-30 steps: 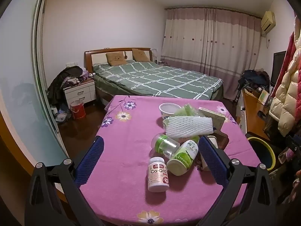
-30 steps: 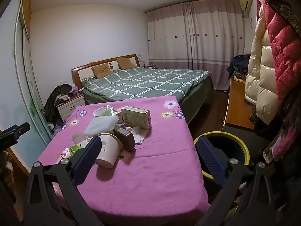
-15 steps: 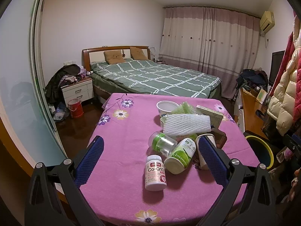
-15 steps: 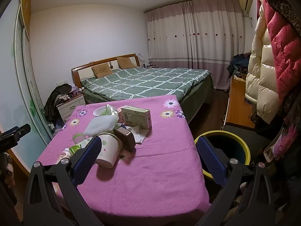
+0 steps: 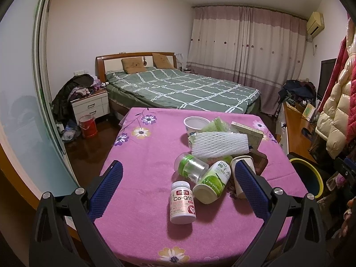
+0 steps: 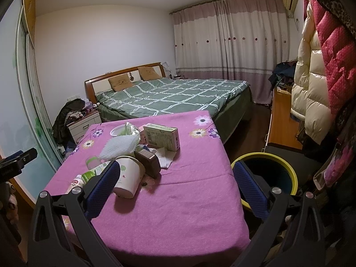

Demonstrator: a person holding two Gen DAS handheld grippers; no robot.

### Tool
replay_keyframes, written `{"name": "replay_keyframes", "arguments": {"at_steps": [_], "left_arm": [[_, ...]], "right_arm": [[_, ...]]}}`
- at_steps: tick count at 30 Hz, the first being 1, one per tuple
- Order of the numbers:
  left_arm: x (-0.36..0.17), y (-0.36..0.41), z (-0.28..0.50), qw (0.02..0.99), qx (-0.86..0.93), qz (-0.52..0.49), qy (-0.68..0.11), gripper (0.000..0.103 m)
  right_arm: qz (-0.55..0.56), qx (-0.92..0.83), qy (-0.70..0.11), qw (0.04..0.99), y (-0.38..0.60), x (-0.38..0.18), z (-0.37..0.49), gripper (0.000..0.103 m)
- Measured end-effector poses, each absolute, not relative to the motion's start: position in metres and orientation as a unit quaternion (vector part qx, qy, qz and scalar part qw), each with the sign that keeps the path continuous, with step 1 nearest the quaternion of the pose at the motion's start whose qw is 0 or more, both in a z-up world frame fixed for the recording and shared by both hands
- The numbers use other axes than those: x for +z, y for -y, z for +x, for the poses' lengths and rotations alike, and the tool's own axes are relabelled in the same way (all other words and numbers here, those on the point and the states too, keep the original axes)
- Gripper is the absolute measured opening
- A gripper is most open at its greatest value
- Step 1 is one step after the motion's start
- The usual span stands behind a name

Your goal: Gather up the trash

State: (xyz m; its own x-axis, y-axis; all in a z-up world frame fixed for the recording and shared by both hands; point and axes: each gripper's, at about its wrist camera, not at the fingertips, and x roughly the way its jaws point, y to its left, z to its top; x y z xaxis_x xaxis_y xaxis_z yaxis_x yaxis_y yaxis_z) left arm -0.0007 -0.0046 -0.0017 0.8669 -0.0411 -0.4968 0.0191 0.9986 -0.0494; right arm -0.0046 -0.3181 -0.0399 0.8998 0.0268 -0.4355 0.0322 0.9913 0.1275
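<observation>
**Trash heap on pink floral tablecloth — both grippers empty**

Labels, left wrist view. Co-Q10 bottle [image 5: 182, 202]: white cap, pale pink label reading "Jarrow Formulas" and "Co-Q10", lying on its side, cap toward 12 o'clock; it sits at 6 o'clock of the heap. Green-and-white bottle [image 5: 212, 183]: on its side, base toward the camera, label showing "100" and Chinese characters; touching the Co-Q10 bottle at its 1 o'clock. Other print is too small to read.

Remaining items. Clear jar with green lid [image 5: 191, 166], tipped over, at 11 o'clock of the green-and-white bottle. White foam net sleeve [image 5: 220, 144] lies across the top of the heap. White bowl [image 5: 195, 123] at 12 o'clock, beside a green plastic wrapper [image 5: 214, 125]. Cardboard box [image 6: 161, 135], green and pink print, stands on its long side. Paper cup [image 6: 128, 176] lies on its side, mouth toward the camera, touching a brown rectangular tub [image 6: 148, 162]. Crumpled tissue [image 6: 163, 158] lies flat under the tub's edge.

Table [image 6: 178, 200]: covered in the pink cloth. Bin [image 6: 267, 171] — yellow rim, dark inside — stands on the floor at 3 o'clock of the table.

Left gripper [image 5: 178, 189]: fingers spread wide, pinching nothing, above the near table edge. Right gripper [image 6: 175, 189]: fingers spread wide, holding nothing; right finger over the bin rim.
</observation>
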Motion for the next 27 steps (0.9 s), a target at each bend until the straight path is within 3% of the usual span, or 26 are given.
{"name": "replay_keyframes", "arguments": {"at_steps": [27], "left_arm": [[-0.0092, 0.0083, 0.0061, 0.963, -0.020, -0.018, -0.268, 0.099]], "right_arm": [[0.069, -0.003, -0.228, 0.971, 0.3175, -0.0450, -0.0004, 0.097]]}}
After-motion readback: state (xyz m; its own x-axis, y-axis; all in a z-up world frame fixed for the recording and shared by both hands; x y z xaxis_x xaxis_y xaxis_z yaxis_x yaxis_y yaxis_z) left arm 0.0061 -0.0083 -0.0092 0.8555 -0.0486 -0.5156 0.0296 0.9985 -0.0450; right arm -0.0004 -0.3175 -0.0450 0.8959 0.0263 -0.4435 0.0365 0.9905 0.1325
